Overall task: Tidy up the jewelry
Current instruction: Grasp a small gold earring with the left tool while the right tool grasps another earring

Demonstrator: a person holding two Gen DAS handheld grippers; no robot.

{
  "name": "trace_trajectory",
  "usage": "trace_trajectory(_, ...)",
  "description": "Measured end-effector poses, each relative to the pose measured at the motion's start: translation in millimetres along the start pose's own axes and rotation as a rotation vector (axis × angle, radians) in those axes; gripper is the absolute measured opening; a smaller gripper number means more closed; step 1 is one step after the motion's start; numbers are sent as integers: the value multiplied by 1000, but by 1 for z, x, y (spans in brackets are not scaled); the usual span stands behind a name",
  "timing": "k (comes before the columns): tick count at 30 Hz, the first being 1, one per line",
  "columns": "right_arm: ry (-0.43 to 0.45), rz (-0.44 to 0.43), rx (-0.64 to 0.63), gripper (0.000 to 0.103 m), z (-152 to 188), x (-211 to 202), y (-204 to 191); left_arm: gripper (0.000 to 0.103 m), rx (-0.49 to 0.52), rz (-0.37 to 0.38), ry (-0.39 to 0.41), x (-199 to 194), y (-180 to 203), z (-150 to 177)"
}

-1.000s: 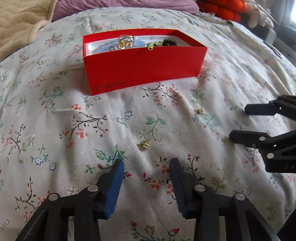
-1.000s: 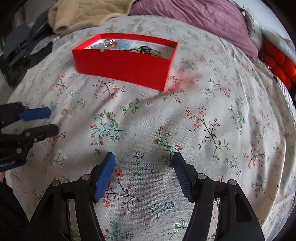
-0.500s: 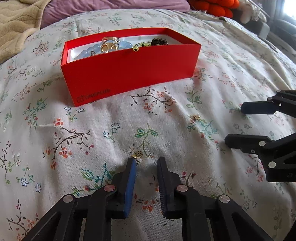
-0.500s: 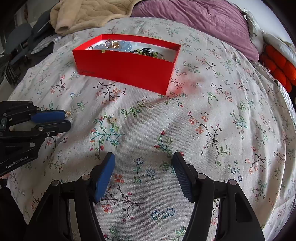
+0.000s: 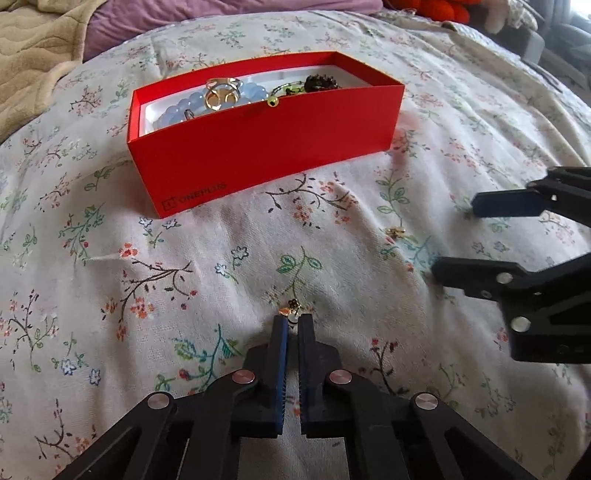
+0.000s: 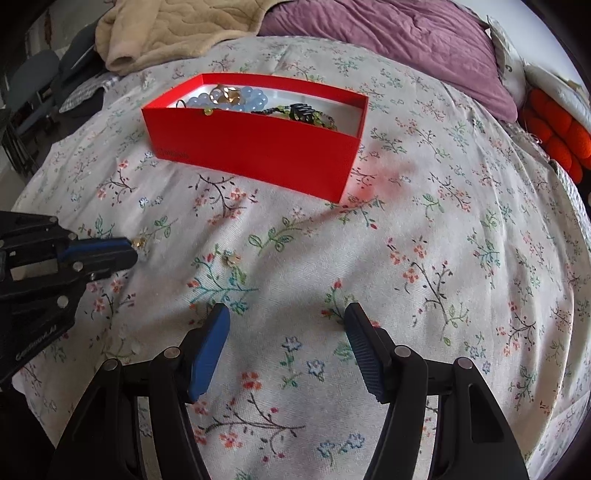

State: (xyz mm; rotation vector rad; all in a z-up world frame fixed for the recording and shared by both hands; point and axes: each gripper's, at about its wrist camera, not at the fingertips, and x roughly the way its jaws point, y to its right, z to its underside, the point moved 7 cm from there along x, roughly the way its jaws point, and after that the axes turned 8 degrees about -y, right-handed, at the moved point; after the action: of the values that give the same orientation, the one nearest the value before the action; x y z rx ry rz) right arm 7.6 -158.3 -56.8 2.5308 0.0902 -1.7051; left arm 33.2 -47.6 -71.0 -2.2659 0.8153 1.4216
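Note:
A red open box sits on the floral bedspread and holds blue beads, a gold ring and dark green jewelry. My left gripper is shut on a small gold earring at the fabric. A second small gold earring lies loose on the bedspread between the grippers. My right gripper is open and empty, just right of that loose earring.
A beige blanket and a purple quilt lie beyond the box. An orange plush item sits at the far right. Dark chairs stand off the bed's left edge.
My left gripper moved forward to the near earring and closed its fingers on it. The right gripper stayed open and nearly still.

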Motion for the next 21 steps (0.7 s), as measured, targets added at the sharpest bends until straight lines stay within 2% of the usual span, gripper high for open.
trace_trajectory(9, -3, -58, 1, 66, -12, 6, -17, 0, -34, -10, -6, -6, -14, 7)
trace_trajectory(11, -4, -73, 5, 58, -16, 9, -20, 0, -40, -9, -7, -6, -17, 7)
trace_trajectory(13, -6, -88, 5, 41, -20, 10, -24, 0, -43, -8, -6, -6, -17, 7)
trace_trajectory(14, -10, -96, 3, 37, -22, 11, -25, 0, -43, -7, -6, -6, -17, 7)
trace_trajectory(16, -17, -108, -3, 23, -24, 12, -28, 0, -40, -7, -5, -6, -17, 7)
trace_trajectory(21, -33, -130, -23, 6, -27, 11, -35, 0, -40, -5, -5, -7, -17, 7)
